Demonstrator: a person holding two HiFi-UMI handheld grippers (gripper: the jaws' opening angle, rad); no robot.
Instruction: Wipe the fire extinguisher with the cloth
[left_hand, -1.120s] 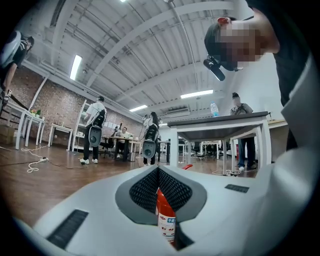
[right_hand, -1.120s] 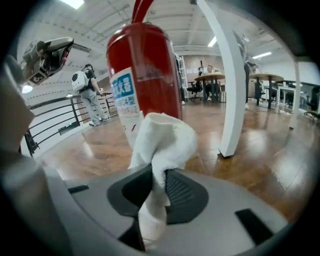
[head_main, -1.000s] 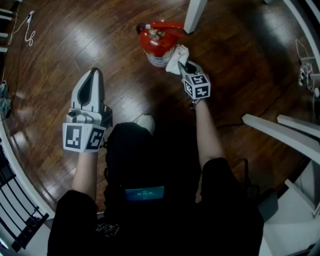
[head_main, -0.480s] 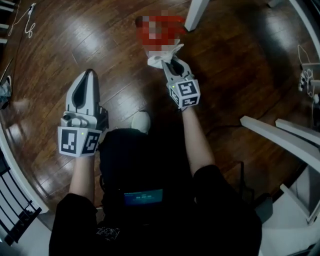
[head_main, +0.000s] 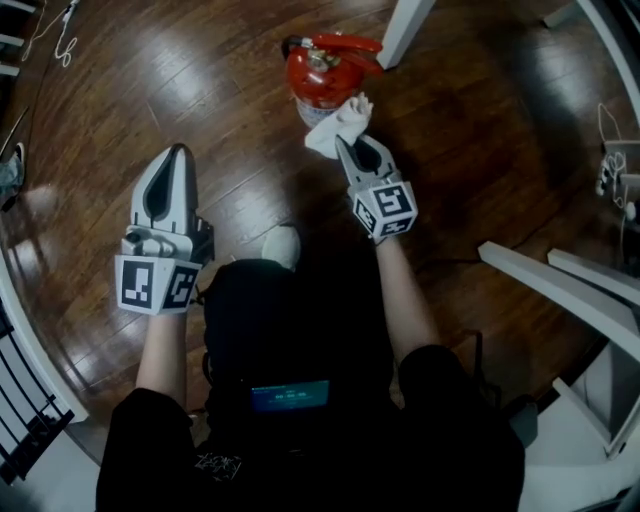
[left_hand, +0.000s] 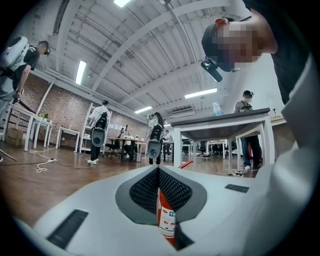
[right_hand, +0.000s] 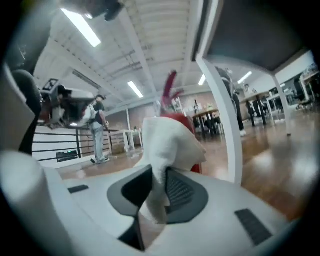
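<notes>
Fire extinguisher (head_main: 325, 80) upright on the wooden floor (head_main: 200, 80), long axis vertical, just ahead of the right gripper (head_main: 352, 150) clamped on the white cloth (head_main: 335, 125), cloth seemingly touching its lower side; left gripper (head_main: 177, 152) closed on nothing, well apart, farther away.

R claw (right_hand: 159, 172) clamps white cloth (right_hand: 172, 142) in front of red extinguisher (right_hand: 181, 118), nr white table leg (right_hand: 217, 100).
</notes>
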